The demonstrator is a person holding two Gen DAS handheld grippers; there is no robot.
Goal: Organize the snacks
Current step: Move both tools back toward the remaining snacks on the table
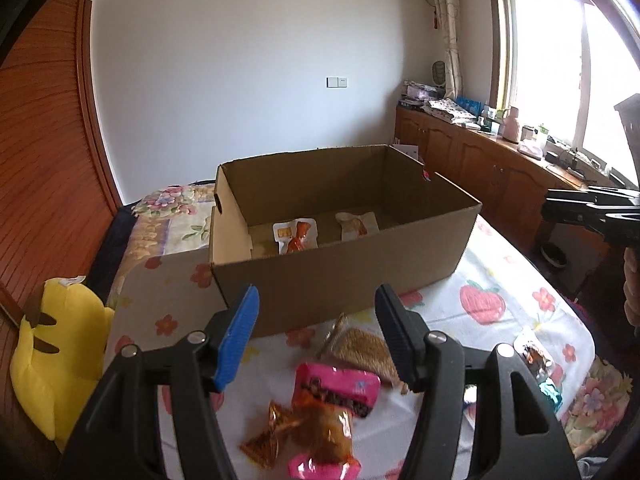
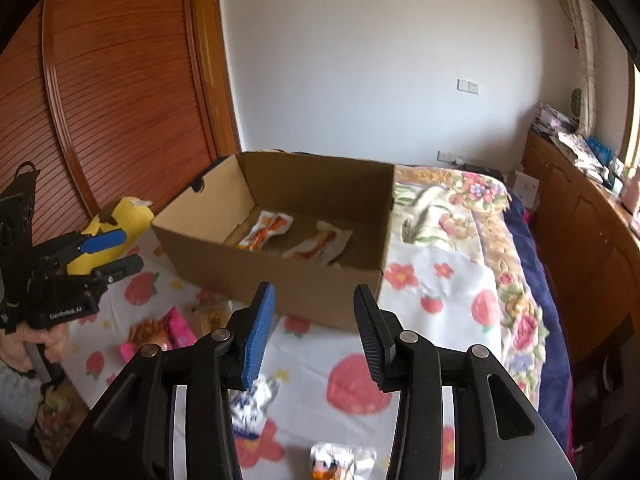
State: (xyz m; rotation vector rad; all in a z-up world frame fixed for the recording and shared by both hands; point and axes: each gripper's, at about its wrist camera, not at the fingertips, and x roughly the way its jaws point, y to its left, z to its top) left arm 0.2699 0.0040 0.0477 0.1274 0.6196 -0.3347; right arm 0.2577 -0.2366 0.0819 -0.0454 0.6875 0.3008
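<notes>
White-walled bedroom with a louvred reddish wooden wardrobe door point(image 2: 120, 92) on one side, low wooden cabinets point(image 1: 492, 168) cluttered under a bright window point(image 1: 560, 60) on the other. On the bed, a white sheet printed with red strawberries and flowers point(image 2: 432, 304), laid over a floral quilt point(image 2: 480, 200). At mid-bed, an open brown cardboard box point(image 1: 352, 276), with two white-and-orange snack packets point(image 1: 296, 234) lying flat on its floor, near the front wall. Just in front of the box, still on the sheet: a pink snack packet point(image 1: 340, 388), a crinkled amber-orange wrapped snack point(image 1: 316, 432) resting partly on it, and a tan mesh-textured pouch point(image 1: 360, 348) touching the pink one's far edge. Further right in the left wrist view, a small white-and-brown packet point(image 1: 532, 354). In the right wrist view, a white-and-blue packet point(image 2: 256, 404) and a white-and-orange one point(image 2: 340, 460) on the sheet near the camera. Left gripper point(image 1: 316, 336), blue pad and black pad set moderately apart, empty, poised above the pink packet. Right gripper point(image 2: 314, 336), likewise parted and holding nothing, aimed toward the box's front wall. Yellow plush toy point(image 1: 56, 360) propped at the bed's edge beside the wardrobe. A hand point(image 2: 36, 344) visible under the left gripper's handle.
</notes>
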